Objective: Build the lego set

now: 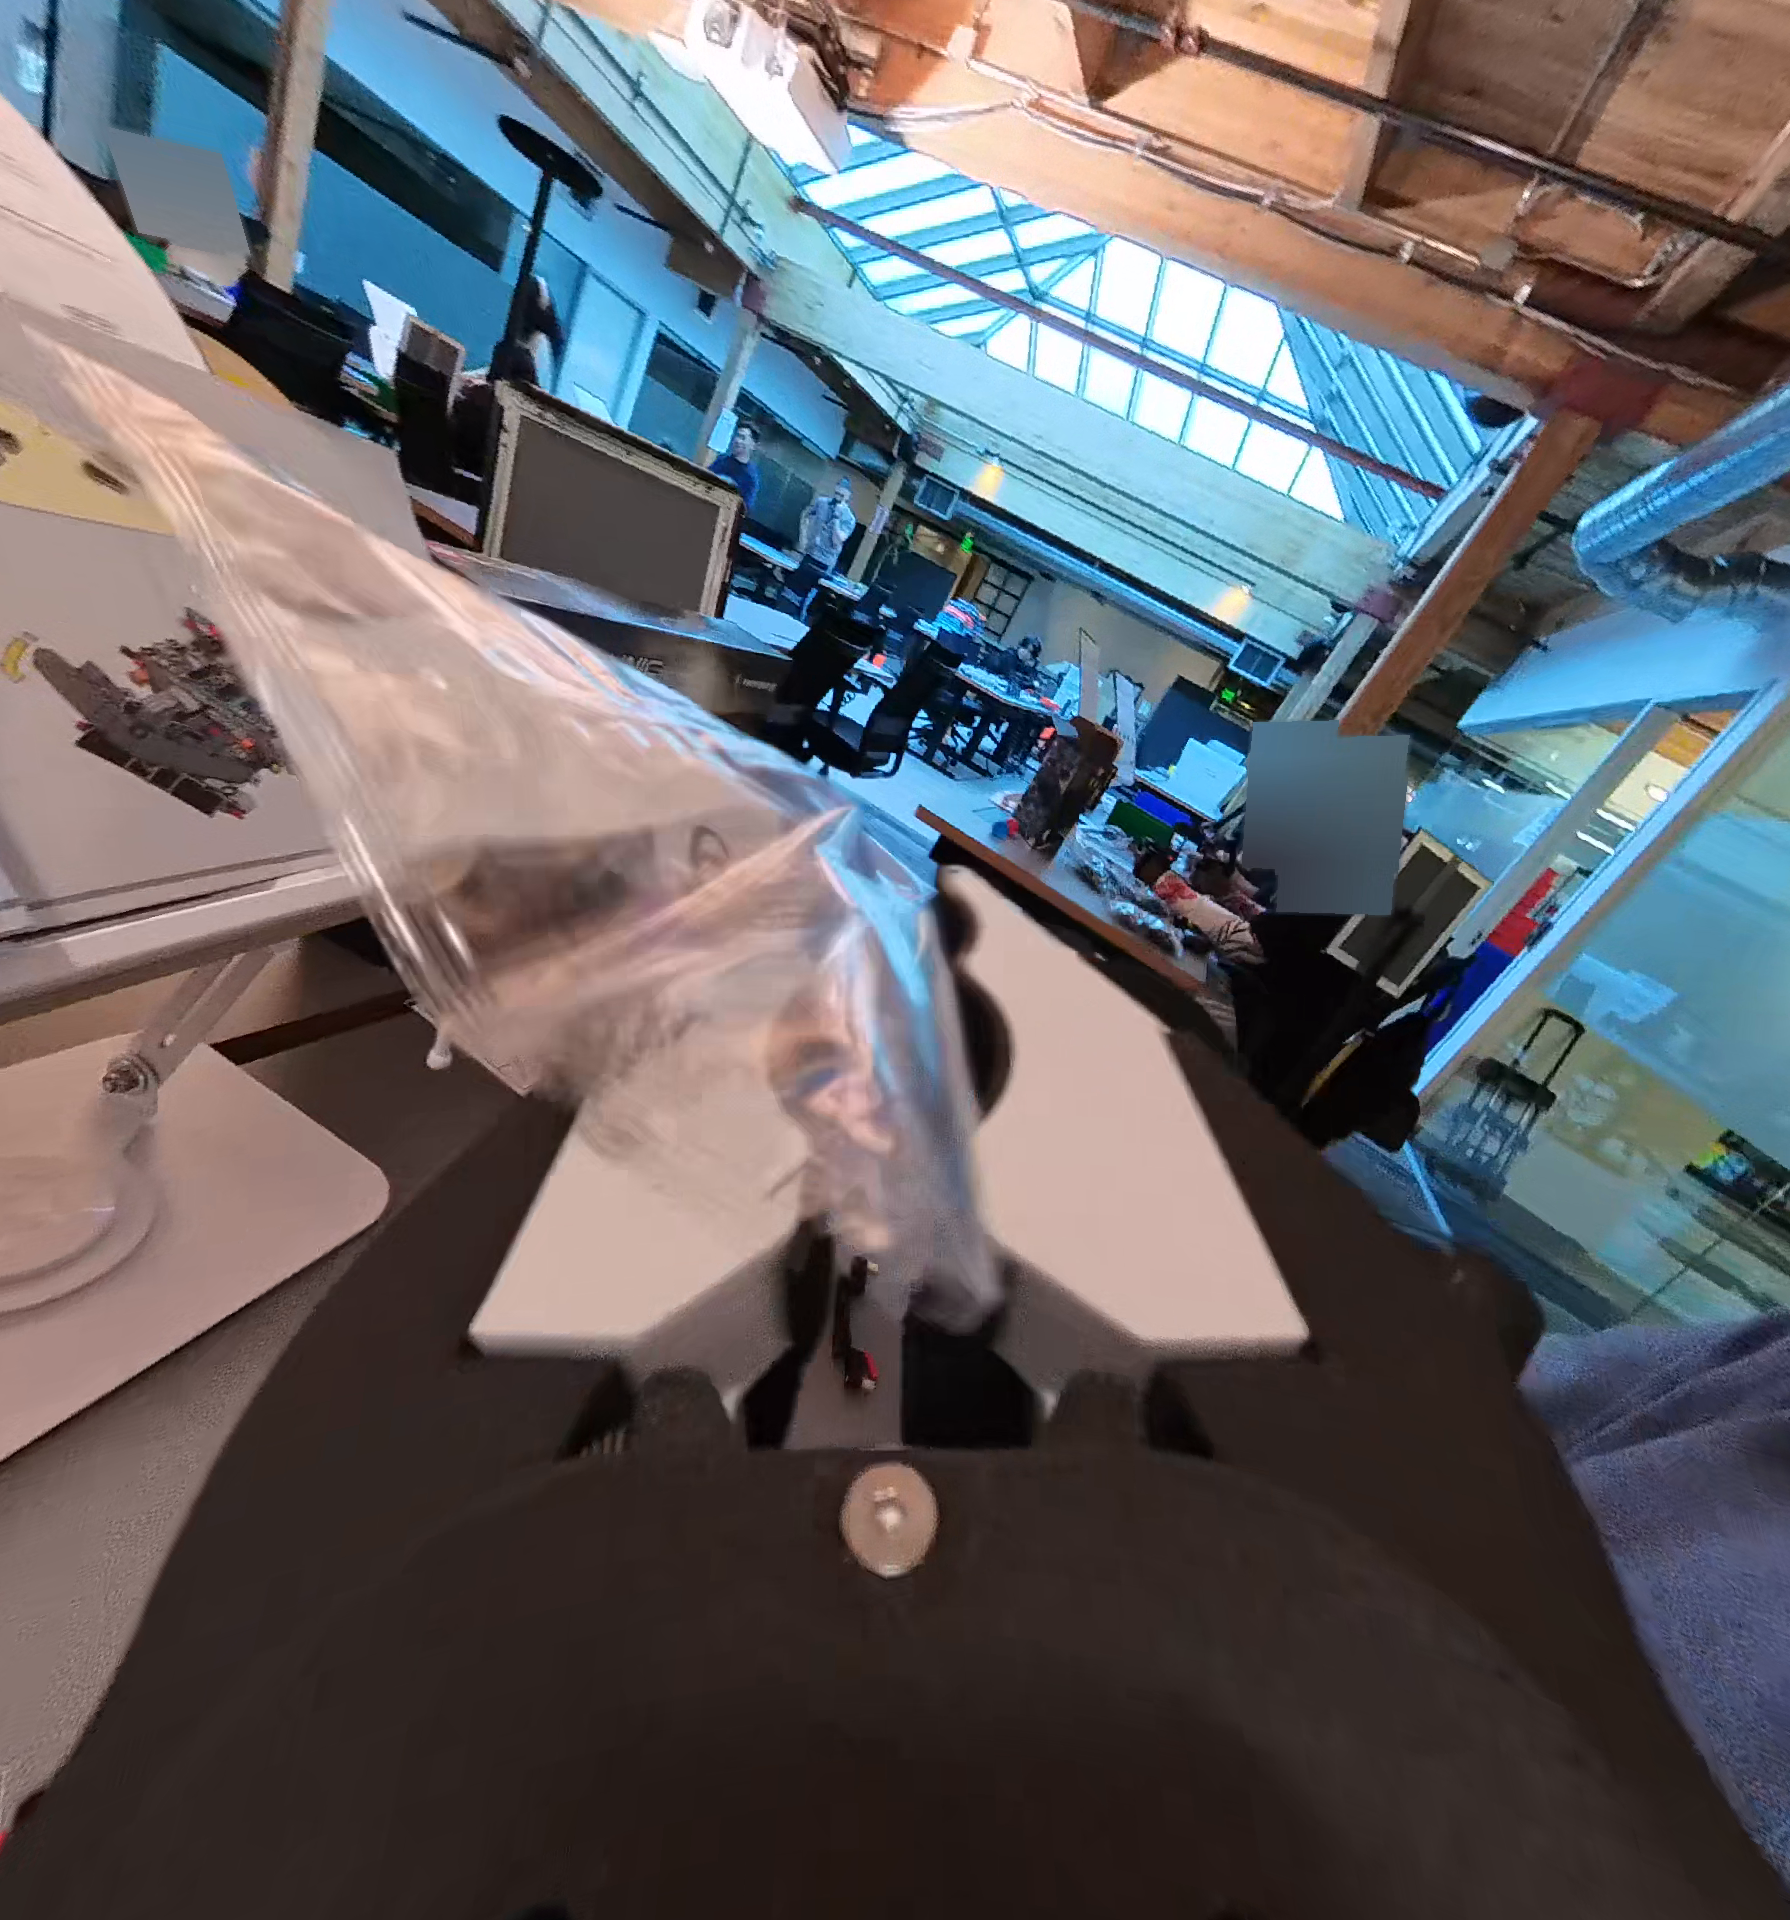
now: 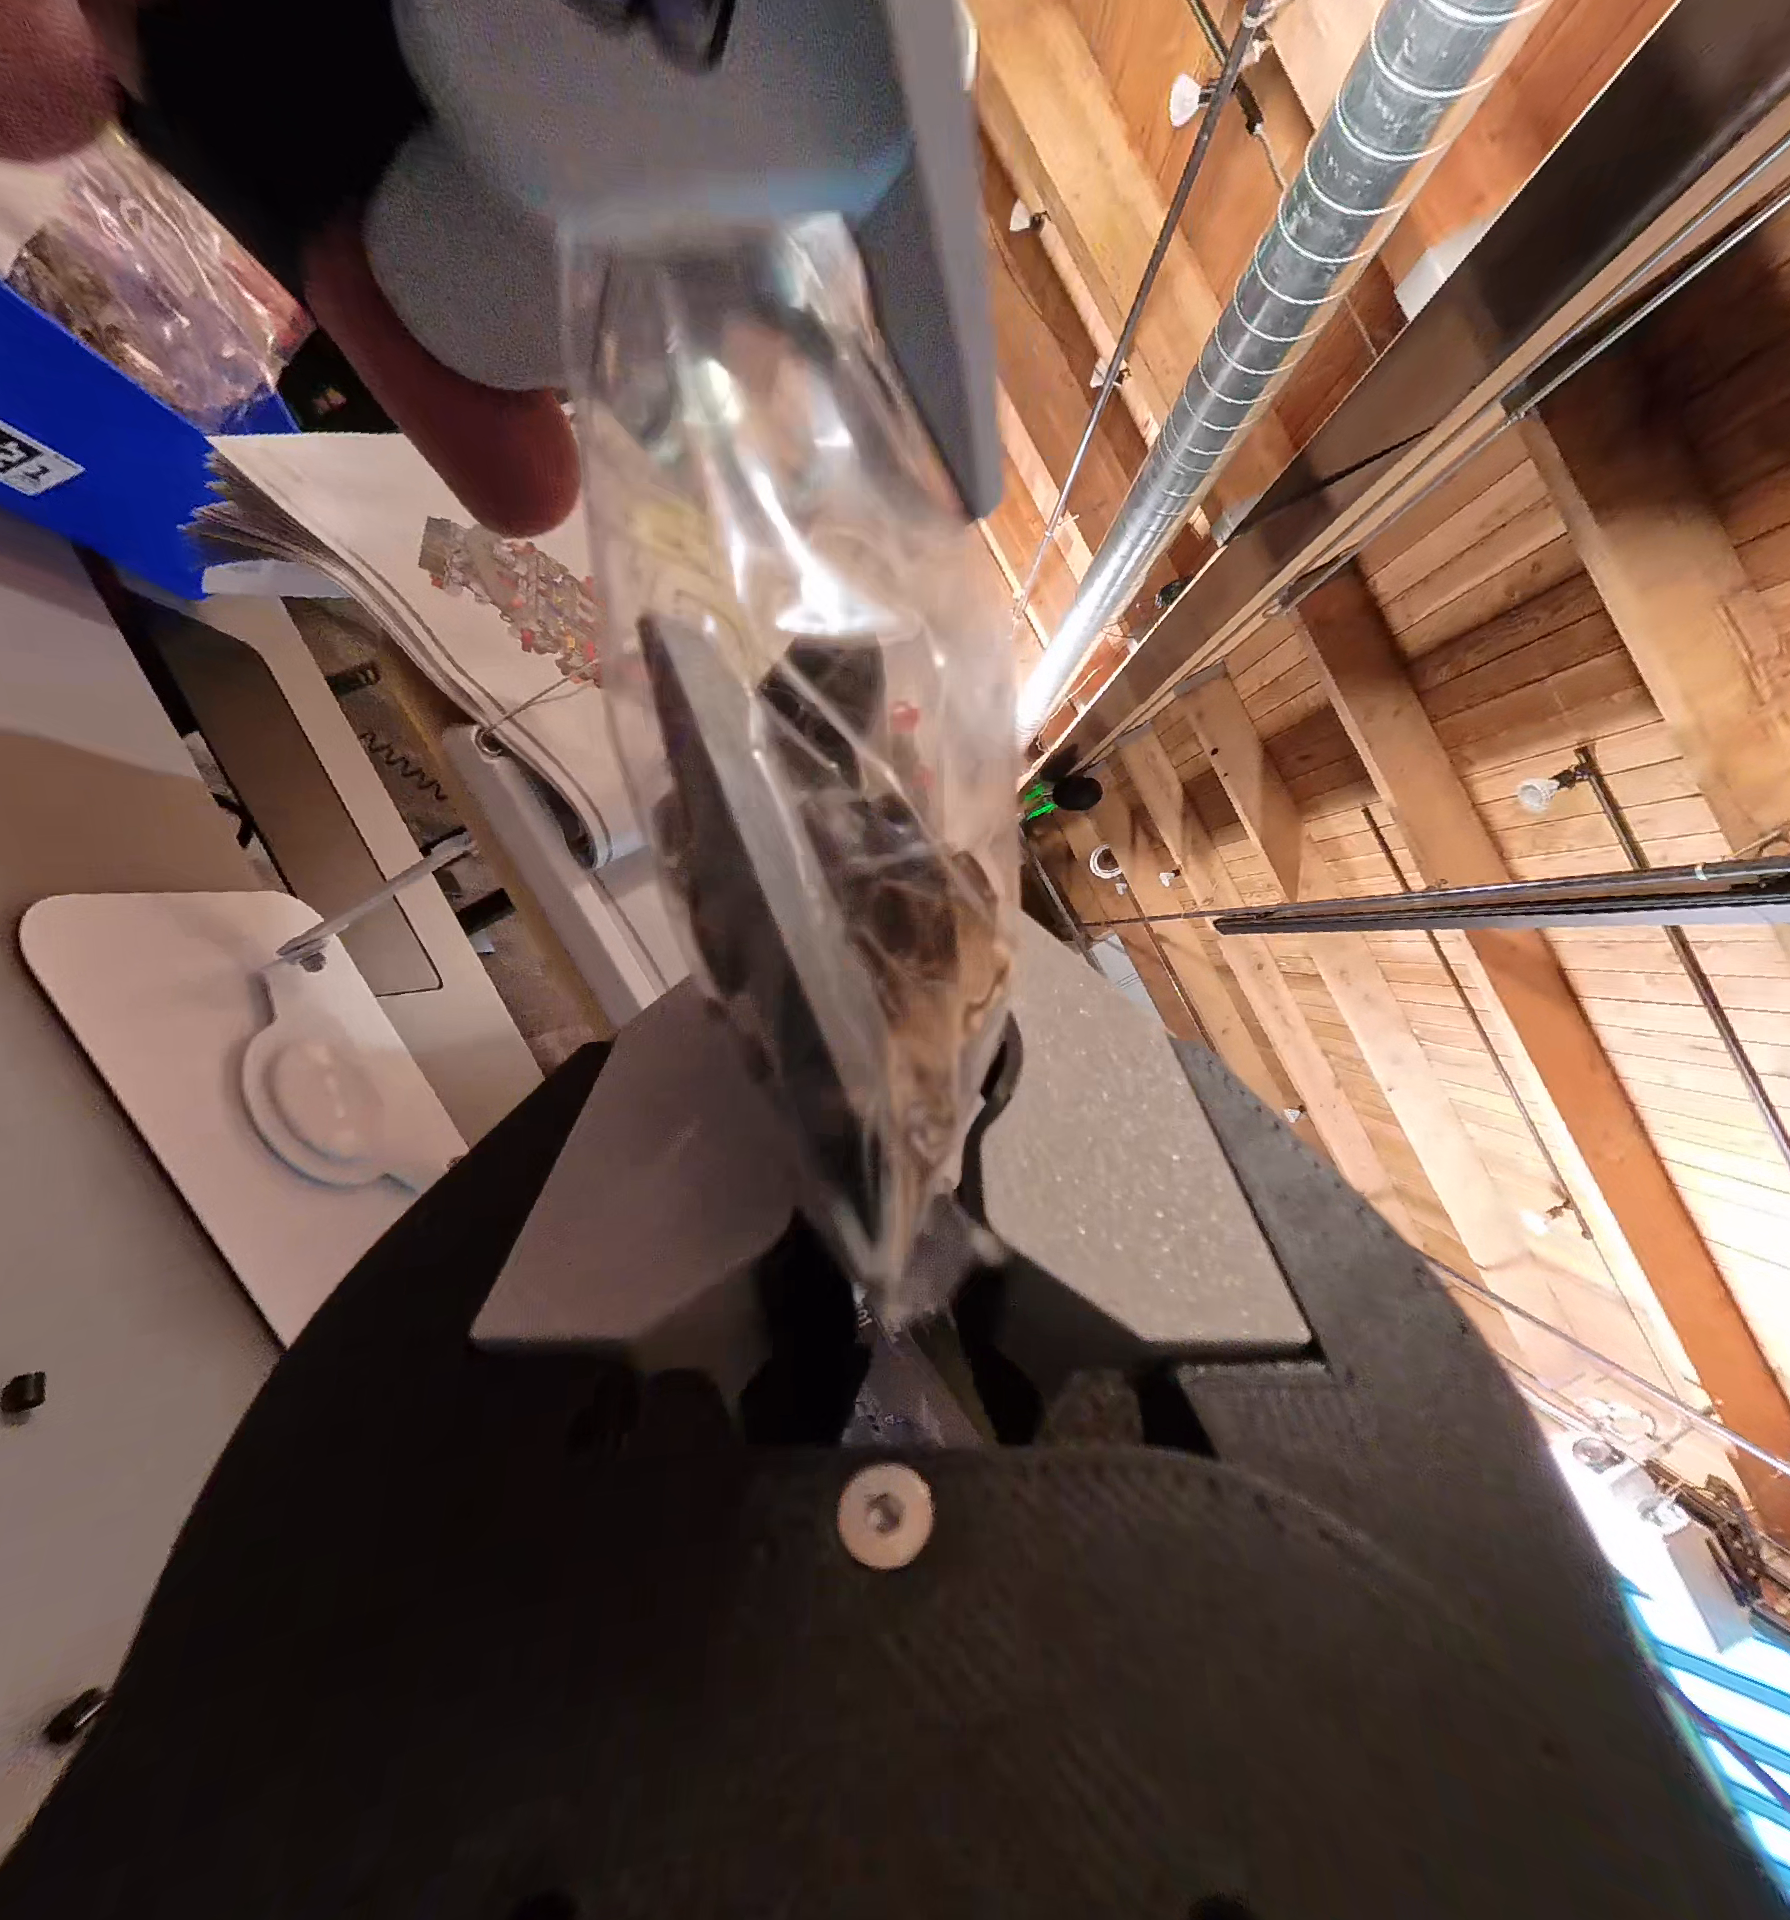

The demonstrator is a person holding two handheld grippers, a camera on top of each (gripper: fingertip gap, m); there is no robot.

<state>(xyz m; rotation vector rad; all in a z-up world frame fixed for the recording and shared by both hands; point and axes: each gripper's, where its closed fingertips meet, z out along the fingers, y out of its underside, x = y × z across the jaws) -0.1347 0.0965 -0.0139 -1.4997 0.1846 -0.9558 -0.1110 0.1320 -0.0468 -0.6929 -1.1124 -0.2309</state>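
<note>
Both grippers point up and are shut on a clear plastic bag of dark lego pieces. In the left wrist view the bag [image 1: 558, 831] runs up and left from my left gripper [image 1: 932, 1039], which pinches its crumpled end. In the right wrist view my right gripper [image 2: 901, 1091] clamps the bag [image 2: 797, 623] at the end where dark and tan pieces bunch. The other gripper's grey finger [image 2: 922, 260], held by a hand [image 2: 455, 416], meets the bag's far end at the top.
An open instruction booklet [image 1: 91, 675] rests on a white tilted stand with a flat base [image 1: 143, 1195], left of both grippers; the base also shows in the right wrist view [image 2: 195, 1039]. A blue bin [image 2: 60, 447] holds more bags. Small dark pieces [image 2: 23, 1392] lie on the table. Tip to tip, the grippers are about 6 cm apart.
</note>
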